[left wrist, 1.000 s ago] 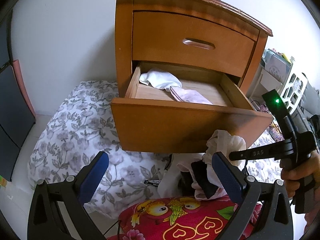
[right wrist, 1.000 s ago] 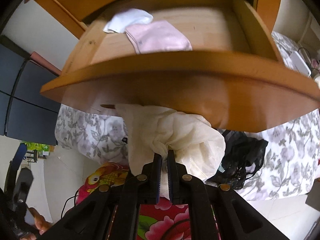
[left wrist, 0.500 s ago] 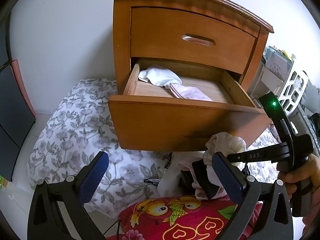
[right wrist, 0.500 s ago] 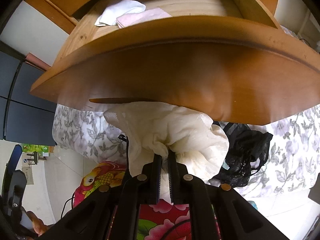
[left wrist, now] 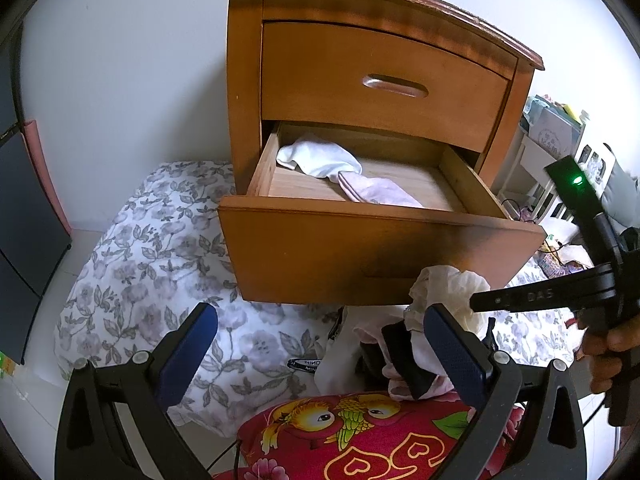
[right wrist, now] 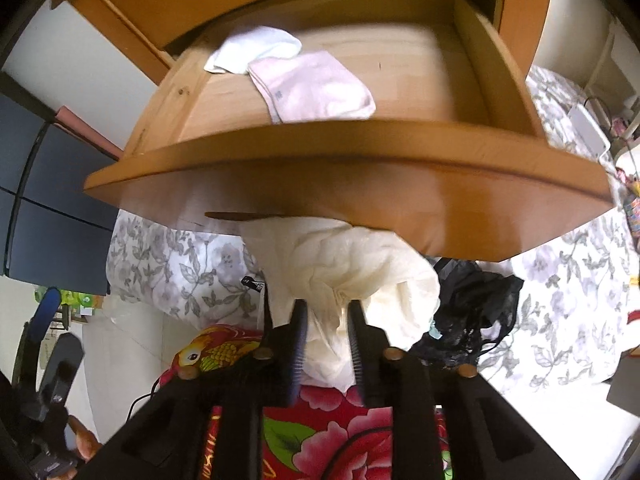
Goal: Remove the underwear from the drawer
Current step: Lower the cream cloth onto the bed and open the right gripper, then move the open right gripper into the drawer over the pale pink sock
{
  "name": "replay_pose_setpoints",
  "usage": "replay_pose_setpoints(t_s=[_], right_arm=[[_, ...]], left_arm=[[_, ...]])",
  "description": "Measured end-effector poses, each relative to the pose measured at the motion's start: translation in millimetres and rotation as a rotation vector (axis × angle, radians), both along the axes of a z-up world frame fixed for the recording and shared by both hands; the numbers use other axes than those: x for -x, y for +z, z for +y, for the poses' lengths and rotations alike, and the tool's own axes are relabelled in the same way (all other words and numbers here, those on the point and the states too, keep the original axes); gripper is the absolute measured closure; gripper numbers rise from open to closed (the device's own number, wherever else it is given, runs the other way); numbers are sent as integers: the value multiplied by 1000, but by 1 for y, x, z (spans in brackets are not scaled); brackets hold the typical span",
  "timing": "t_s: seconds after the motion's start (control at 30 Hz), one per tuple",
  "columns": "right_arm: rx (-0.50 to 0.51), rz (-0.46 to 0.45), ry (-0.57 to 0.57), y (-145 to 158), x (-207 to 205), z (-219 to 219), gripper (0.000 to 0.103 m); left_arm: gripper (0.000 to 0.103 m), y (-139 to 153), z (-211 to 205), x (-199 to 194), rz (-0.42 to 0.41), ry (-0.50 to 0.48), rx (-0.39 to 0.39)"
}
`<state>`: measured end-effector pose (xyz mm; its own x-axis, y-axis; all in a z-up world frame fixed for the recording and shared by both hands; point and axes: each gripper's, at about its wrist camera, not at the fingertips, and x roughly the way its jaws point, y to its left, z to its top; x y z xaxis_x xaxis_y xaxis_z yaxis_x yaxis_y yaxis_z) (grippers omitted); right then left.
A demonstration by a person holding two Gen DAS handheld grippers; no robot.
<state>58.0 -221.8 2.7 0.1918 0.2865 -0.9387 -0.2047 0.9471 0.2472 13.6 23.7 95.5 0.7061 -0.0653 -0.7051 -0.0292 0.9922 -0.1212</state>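
Observation:
The lower drawer (left wrist: pixel 384 256) of a wooden nightstand (left wrist: pixel 380 76) stands pulled out. Inside it lie a white garment (left wrist: pixel 316 158) (right wrist: pixel 256 48) and a folded pale pink one (left wrist: pixel 376 194) (right wrist: pixel 316 88). Below the drawer front, a bunched cream underwear (right wrist: pixel 360 272) (left wrist: pixel 448 284) rests on a pile of clothes. My right gripper (right wrist: pixel 326 306) points down at it. Its jaws have just been opening, and the cream cloth still sits loosely between them. My left gripper (left wrist: pixel 320 316) hangs wide open in front of the drawer with nothing in it.
Black lace underwear (right wrist: pixel 472 300) lies to the right of the cream piece. Grey floral bedding (left wrist: pixel 152 248) spreads under the nightstand, and a red printed pillow (left wrist: pixel 360 432) lies nearest me. A hand (left wrist: pixel 612 344) holds the right gripper's handle. White shelves (left wrist: pixel 560 152) stand at the right.
The right gripper's jaws, shut tight on the cream underwear before, now stand apart around it. The right gripper has risen a little, so the drawer's inside shows again. The left gripper has kept still.

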Motion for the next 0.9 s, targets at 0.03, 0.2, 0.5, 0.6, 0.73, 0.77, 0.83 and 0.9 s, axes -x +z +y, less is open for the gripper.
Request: replay_pose_setpoints(t_s=[0.03,0.2,0.5,0.6,0.73,0.77,0.83,0.9], right_arm=[[-3,-9,6,5,2,0,79],[-20,-83,25,40,15,-2,79],[-5,-274,29,108,29,-8,77],[22,-316,18,118,29,-11,47],[38,-326,13,117,28,-15,37],[35,-320,9,115,27,-16,35],[38,-316,8,112,27,-16,31],[44,-315,8,109,27,-15,26]], left_arm=[[0,0,0,0,-1,0,0],[0,3,0,2,-6,0,0],[0,5,-1,2,-12,-1,-1],[0,5,-1,2,-10,-1,0],[0,5,-1,1,-6,3,2],[0,6,-1,1,-6,5,2],[0,6,0,1,-5,8,1],[0,6,1,1,-4,12,1]])
